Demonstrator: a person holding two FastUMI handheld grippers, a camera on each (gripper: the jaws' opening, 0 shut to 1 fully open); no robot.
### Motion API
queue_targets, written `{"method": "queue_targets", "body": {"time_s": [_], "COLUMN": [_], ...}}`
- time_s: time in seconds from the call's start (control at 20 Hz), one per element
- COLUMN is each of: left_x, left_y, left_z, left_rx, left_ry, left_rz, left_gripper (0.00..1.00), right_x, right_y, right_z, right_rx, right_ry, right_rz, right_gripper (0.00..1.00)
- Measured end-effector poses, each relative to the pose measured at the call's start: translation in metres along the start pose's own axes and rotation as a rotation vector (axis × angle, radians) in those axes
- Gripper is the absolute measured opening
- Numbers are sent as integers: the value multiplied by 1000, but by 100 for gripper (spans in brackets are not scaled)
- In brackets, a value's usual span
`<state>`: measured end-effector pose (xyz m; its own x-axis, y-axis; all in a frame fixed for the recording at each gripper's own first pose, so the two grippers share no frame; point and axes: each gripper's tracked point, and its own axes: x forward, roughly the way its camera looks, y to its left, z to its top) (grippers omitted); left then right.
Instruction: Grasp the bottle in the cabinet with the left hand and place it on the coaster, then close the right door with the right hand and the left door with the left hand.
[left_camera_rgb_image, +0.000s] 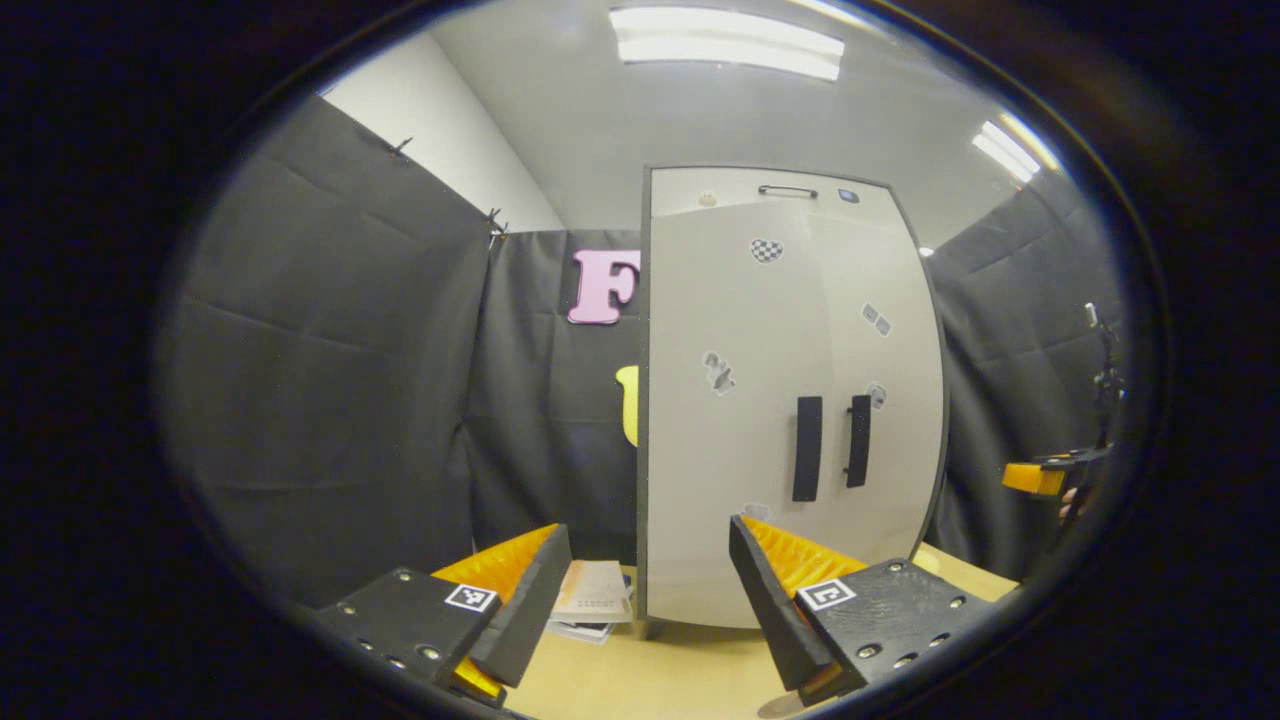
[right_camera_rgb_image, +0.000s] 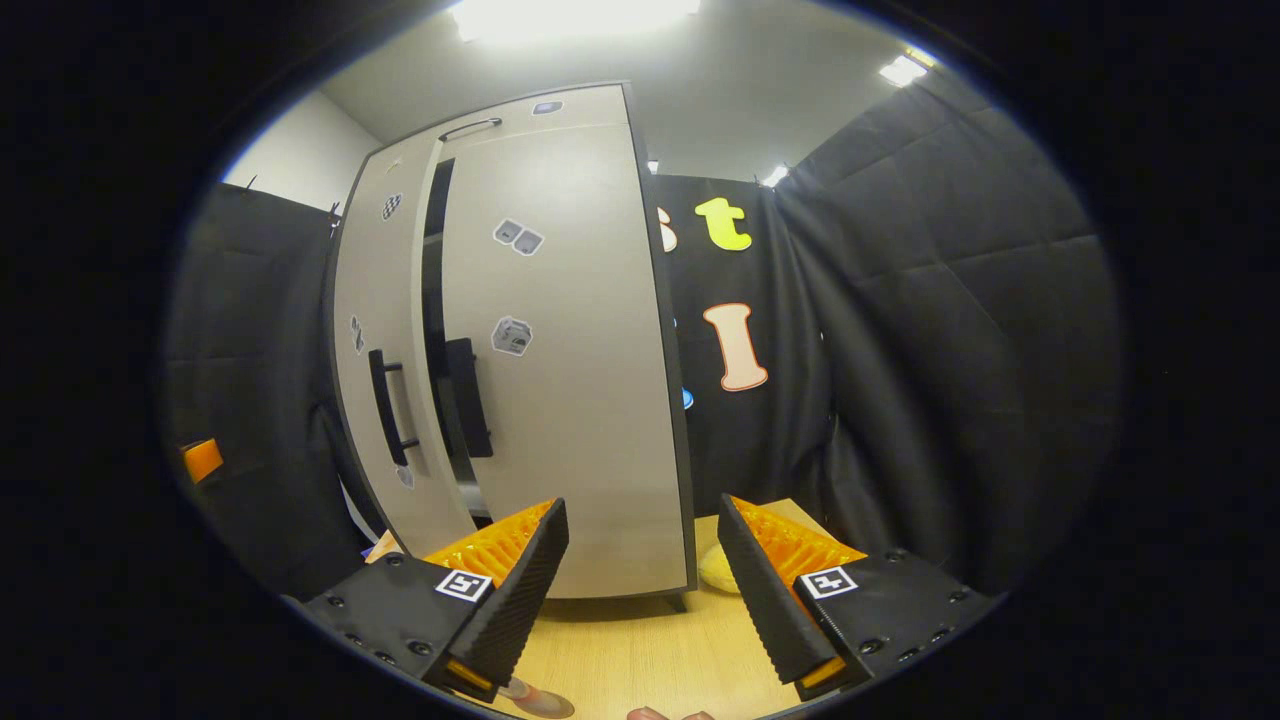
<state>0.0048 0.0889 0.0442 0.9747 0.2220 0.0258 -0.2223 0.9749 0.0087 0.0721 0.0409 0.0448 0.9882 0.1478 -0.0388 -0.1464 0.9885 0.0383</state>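
A tall pale-grey cabinet stands on the wooden table with both doors nearly shut. Its two black handles sit side by side. In the right gripper view a narrow dark gap runs between the left door and the right door. My left gripper is open and empty, a little way in front of the cabinet's left edge. My right gripper is open and empty before the right door's outer edge. A small round thing lies at the bottom edge; I cannot tell what it is.
A stack of booklets lies on the table left of the cabinet. A yellow thing sits by the cabinet's right foot. The right gripper shows far right with a hand behind it. Black cloth walls close in on all sides.
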Motion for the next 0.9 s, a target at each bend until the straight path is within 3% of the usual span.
{"method": "queue_targets", "body": {"time_s": [0.1, 0.25, 0.3, 0.35, 0.65, 0.7, 0.75, 0.9], "left_x": [2, 5, 7, 9, 19, 21, 25, 35], "left_y": [9, 13, 15, 16, 22, 25, 25, 29], "left_z": [-9, -18, -20, -18, -17, -20, -24, -33], "left_rx": [-28, -52, -43, -31, -48, -56, -64, -61], "left_ry": [9, 32, 42, 42, 6, 6, 11, 37], "left_rz": [15, 1, 4, 6, 2, 2, -3, -8], "left_gripper": [99, 99, 93, 98, 98, 87, 98, 98], "right_x": [-8, -17, -20, -23, -36, -38, -41, -46], "right_y": [3, 1, -1, -3, -18, -20, -22, -27], "right_z": [-2, -1, 0, 0, -19, -22, -23, -24], "right_rx": [-19, -48, -49, -45, -57, -55, -53, -50], "right_ry": [7, -2, -5, -8, 18, 21, 24, 28], "right_rz": [-2, -25, -38, -49, -128, -139, -151, -188], "right_gripper": [92, 96, 96, 96, 96, 96, 96, 96]}}
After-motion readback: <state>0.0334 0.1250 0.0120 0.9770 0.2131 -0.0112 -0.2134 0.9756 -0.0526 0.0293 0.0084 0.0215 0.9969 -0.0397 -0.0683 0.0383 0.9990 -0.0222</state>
